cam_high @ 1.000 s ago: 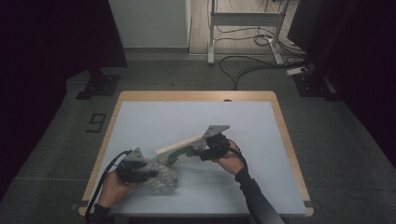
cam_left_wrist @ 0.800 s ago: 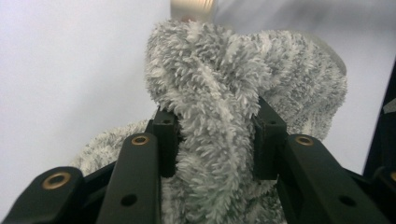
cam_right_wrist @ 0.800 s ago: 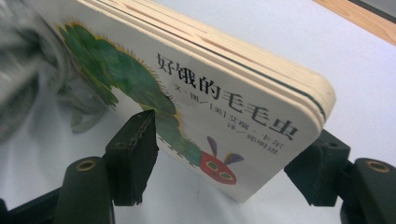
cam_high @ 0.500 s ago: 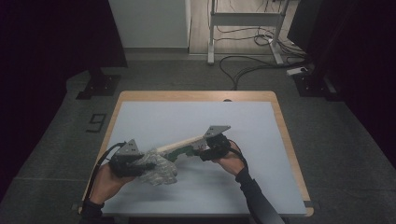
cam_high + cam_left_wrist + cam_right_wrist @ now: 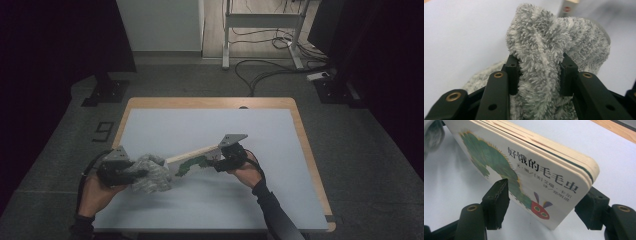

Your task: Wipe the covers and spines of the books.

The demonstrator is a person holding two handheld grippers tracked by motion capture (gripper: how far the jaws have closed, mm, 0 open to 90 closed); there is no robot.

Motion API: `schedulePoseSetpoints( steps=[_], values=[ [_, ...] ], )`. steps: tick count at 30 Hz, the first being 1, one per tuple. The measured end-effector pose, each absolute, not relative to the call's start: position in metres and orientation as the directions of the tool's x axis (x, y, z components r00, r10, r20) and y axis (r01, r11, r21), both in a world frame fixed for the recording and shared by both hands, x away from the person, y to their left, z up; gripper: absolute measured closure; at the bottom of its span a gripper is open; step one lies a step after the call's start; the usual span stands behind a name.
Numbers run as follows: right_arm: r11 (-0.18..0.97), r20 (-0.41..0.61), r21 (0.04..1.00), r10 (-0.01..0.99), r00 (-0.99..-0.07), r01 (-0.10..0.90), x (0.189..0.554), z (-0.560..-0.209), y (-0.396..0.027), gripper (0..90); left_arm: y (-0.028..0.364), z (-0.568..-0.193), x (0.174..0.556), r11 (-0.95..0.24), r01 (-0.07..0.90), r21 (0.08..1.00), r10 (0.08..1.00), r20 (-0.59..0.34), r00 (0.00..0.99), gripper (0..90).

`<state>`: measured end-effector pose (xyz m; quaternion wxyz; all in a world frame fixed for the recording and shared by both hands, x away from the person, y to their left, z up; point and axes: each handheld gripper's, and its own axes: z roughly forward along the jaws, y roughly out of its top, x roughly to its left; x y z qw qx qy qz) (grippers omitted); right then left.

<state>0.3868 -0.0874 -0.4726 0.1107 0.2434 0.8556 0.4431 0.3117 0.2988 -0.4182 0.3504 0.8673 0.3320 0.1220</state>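
Observation:
A fluffy grey cloth (image 5: 150, 172) hangs bunched at the table's front left, and my left gripper (image 5: 131, 174) is shut on it. In the left gripper view the cloth (image 5: 544, 50) fills the gap between both black pads and folds over above them. A thick board book (image 5: 192, 159) with a green caterpillar on its cover is held tilted over the middle of the table. My right gripper (image 5: 215, 162) is shut on its right end. In the right gripper view the book (image 5: 536, 170) sits between the jaws of my right gripper (image 5: 547, 192), cover facing the camera.
The table has a pale blue mat (image 5: 210, 130) with a wooden border (image 5: 210, 102). Beyond its far edge stand a white desk frame (image 5: 260, 20) and cables (image 5: 270, 70) on the floor. A dark stand foot (image 5: 107, 92) sits at the far left.
My left hand has drawn the grey cloth leftward and a little upward, away from the book's lower end. The right hand and the book have stayed put.

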Motion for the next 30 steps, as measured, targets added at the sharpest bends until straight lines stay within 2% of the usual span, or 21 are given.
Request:
schedulePoseSetpoints(
  steps=[6,14,24,30],
  values=[
    [0.478,0.038,0.814,0.523,-0.852,0.330,0.387,-0.473,-0.088,34.7,0.312,-0.409,0.322,-0.509,0.506,0.696,0.697,-0.010,0.717,61.0],
    [0.468,0.045,0.815,0.538,-0.842,0.342,0.388,-0.472,-0.092,43.2,0.314,-0.405,0.343,-0.490,0.521,0.699,0.730,0.003,0.683,60.8],
    [0.468,0.046,0.814,0.538,-0.842,0.344,0.388,-0.471,-0.092,44.1,0.308,-0.419,0.372,-0.459,0.560,0.690,0.783,0.017,0.622,59.5],
    [0.465,0.048,0.817,0.536,-0.843,0.342,0.388,-0.472,-0.093,43.9,0.303,-0.441,0.388,-0.429,0.596,0.679,0.811,-0.002,0.585,58.3]
  ],
)
